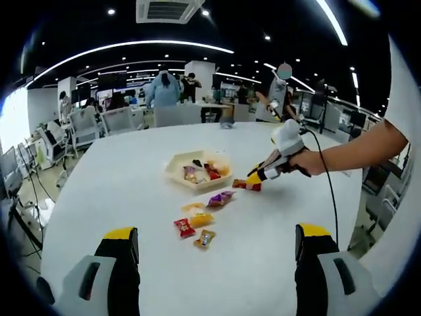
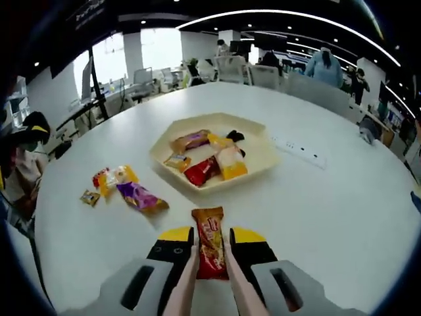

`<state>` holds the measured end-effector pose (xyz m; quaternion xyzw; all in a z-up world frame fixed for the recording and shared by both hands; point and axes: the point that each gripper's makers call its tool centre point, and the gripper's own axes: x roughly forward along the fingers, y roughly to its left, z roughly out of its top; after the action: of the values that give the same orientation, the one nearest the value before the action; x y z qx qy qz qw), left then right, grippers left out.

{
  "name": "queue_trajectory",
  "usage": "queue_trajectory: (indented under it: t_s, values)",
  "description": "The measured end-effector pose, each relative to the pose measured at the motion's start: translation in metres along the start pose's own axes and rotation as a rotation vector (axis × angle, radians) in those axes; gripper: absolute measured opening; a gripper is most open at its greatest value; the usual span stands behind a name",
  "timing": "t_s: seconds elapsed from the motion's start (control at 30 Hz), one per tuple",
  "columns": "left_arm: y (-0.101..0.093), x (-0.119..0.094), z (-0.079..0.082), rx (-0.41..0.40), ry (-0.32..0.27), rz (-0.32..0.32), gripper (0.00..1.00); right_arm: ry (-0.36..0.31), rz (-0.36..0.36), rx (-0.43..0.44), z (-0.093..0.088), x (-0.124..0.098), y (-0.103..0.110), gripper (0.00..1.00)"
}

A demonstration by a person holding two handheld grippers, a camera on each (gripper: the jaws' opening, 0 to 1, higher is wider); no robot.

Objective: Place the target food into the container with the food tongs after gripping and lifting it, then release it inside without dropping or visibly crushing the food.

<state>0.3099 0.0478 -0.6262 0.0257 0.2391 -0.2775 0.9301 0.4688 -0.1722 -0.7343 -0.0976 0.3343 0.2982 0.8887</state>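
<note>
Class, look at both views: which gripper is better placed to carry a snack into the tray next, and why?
The right gripper: its jaws flank the orange-red snack packet just short of the tray. The left gripper is open, farther back.

table [image 2: 342,217] white | tray [image 2: 263,161] cream | gripped packet [image 2: 210,240] red and orange | packet left of it [image 2: 141,196] purple with orange end | far-left packets [image 2: 113,179] red, yellow | gripper tips [image 2: 210,235] yellow on black
</note>
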Motion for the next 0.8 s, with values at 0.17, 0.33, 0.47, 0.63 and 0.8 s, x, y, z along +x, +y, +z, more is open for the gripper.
queue_trajectory:
  t_s: [0.17, 0.33, 0.47, 0.63, 0.8]
  values:
    - [0.0, -0.002, 0.001, -0.001, 0.001, -0.001, 0.99, 0.009, 0.005, 0.055, 0.0, -0.001, -0.001, 0.21]
    - [0.001, -0.004, 0.006, 0.007, -0.008, 0.001, 0.99, 0.008, -0.002, 0.07, 0.003, -0.005, 0.002, 0.21]
    - [0.002, -0.007, 0.008, 0.015, -0.014, 0.003, 0.99, -0.008, -0.006, 0.069, 0.009, -0.013, 0.004, 0.21]
    - [0.003, -0.011, 0.004, 0.019, -0.009, 0.007, 0.99, -0.039, -0.018, 0.058, 0.017, -0.027, 0.007, 0.21]
    - [0.001, -0.011, 0.002, 0.014, -0.005, -0.005, 0.99, -0.066, -0.027, 0.093, 0.023, -0.044, 0.011, 0.22]
